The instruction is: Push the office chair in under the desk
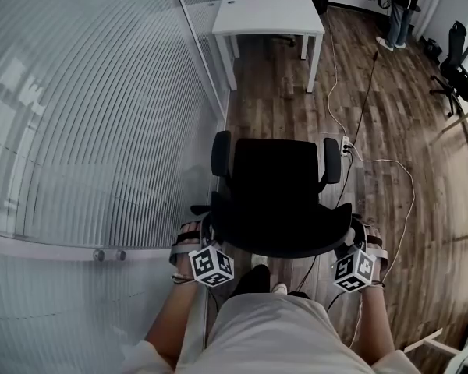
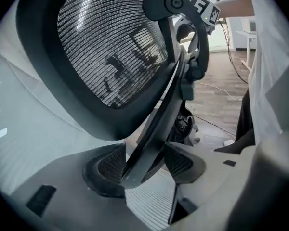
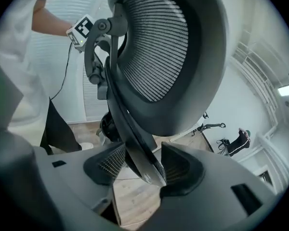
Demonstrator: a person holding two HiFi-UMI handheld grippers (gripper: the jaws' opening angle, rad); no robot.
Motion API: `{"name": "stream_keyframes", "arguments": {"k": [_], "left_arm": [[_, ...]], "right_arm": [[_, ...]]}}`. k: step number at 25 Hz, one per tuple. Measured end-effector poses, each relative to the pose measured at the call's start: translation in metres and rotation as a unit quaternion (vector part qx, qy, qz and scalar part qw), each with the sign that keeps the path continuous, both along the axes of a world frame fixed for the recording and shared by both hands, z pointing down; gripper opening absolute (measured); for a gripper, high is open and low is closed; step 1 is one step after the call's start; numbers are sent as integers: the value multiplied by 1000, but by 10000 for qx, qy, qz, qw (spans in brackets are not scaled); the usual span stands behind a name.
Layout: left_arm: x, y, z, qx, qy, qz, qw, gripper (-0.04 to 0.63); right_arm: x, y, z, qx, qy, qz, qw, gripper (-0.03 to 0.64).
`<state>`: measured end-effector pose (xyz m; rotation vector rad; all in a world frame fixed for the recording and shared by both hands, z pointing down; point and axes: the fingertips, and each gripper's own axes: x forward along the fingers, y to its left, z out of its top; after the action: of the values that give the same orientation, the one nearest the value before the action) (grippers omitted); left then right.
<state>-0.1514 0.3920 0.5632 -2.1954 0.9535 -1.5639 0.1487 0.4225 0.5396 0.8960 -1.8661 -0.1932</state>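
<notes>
A black office chair [image 1: 273,193] stands on the wood floor, facing a white desk [image 1: 269,14] farther off. I stand behind the chair. My left gripper [image 1: 205,230] is at the left edge of the mesh backrest [image 2: 106,47] and my right gripper [image 1: 357,230] is at its right edge. In the left gripper view the left gripper [image 2: 142,165] straddles the backrest's thin rim [image 2: 151,134], jaws wide, with room beside the rim. The right gripper [image 3: 137,165] likewise has the rim [image 3: 132,138] between its spread jaws. Neither grips it.
A ribbed glass partition [image 1: 86,131] runs close along the left. A power strip [image 1: 347,145] and its cables [image 1: 405,201] lie on the floor right of the chair. A person [image 1: 402,6] stands far back, beside another chair [image 1: 456,68].
</notes>
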Motion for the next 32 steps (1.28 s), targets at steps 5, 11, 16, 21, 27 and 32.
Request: {"name": "stream_keyframes", "arguments": {"k": [5,11,16,21,27,32], "left_arm": [[0,-11,6,78,-338,307,9989,234],[0,-30,8,-14,-372,353,9987,227],[1,-54,8,26,-366,398,9985,225],[-2,-74,10,4,-387,336,9987,225],[0,-98,4,10,-363,368,9987,225],[0,-123,4,27,-312,416,9986,225]], "right_arm": [[-4,-9,9,-113,161,-75,9998,227],[-5,-27,12,-140,219,-159,9995,216],[-5,-49,11,-200,260,-182,9993,212],[-8,-67,13,-240,275,-128,9993,210],[-6,-92,8,-269,277,-37,9992,212],[-7,-117,8,-261,296,57,9992,213]]}}
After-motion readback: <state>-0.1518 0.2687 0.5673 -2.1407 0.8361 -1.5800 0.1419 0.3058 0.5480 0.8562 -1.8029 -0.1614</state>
